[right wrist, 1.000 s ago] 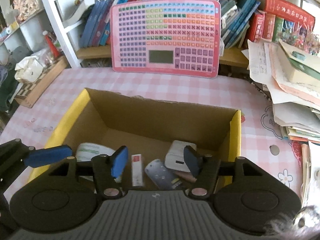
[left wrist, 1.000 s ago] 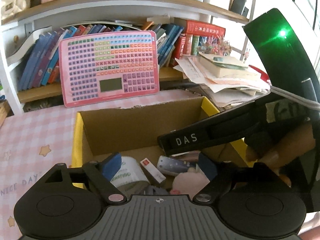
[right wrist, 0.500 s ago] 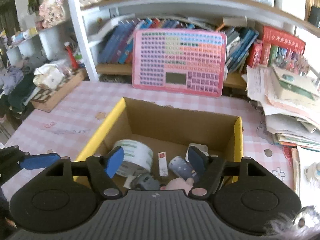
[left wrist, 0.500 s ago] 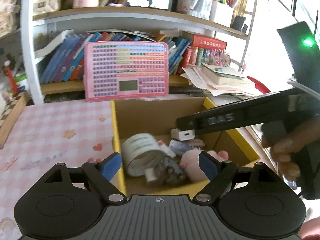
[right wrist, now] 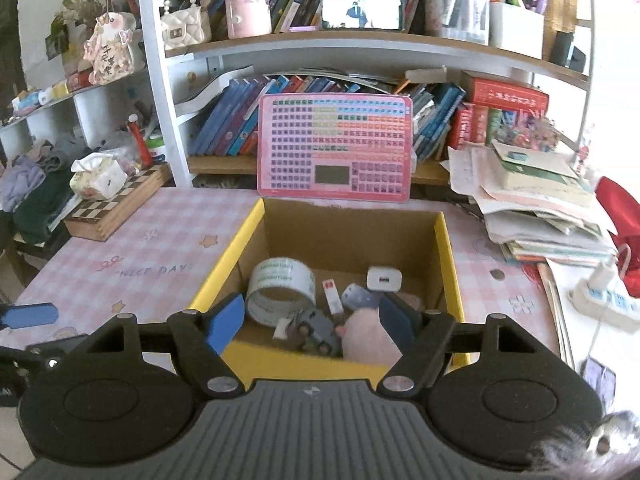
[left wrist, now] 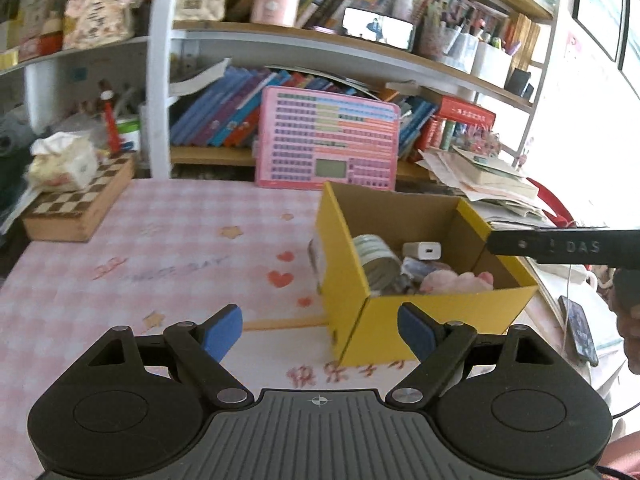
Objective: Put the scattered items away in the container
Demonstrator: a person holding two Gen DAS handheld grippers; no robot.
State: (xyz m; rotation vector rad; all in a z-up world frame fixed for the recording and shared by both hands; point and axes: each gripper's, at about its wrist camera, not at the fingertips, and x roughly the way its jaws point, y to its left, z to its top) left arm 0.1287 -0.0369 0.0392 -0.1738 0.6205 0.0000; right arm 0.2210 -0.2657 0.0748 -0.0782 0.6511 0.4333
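My left gripper (left wrist: 320,330) hangs over the pink checked tablecloth (left wrist: 160,248), jaws wide apart and empty, the yellow cardboard box (left wrist: 432,320) just ahead to its right. My right gripper (right wrist: 310,320) is poised at the box's near wall (right wrist: 304,362), jaws parted with nothing between them. Inside the box lie a roll of clear tape (right wrist: 280,280), a white charger (right wrist: 384,279), a grey toy car (right wrist: 314,330), a pink plush toy (right wrist: 366,340) and a small red-and-white packet (right wrist: 332,295); a pink keyboard toy (right wrist: 335,146) leans on the bookshelf behind
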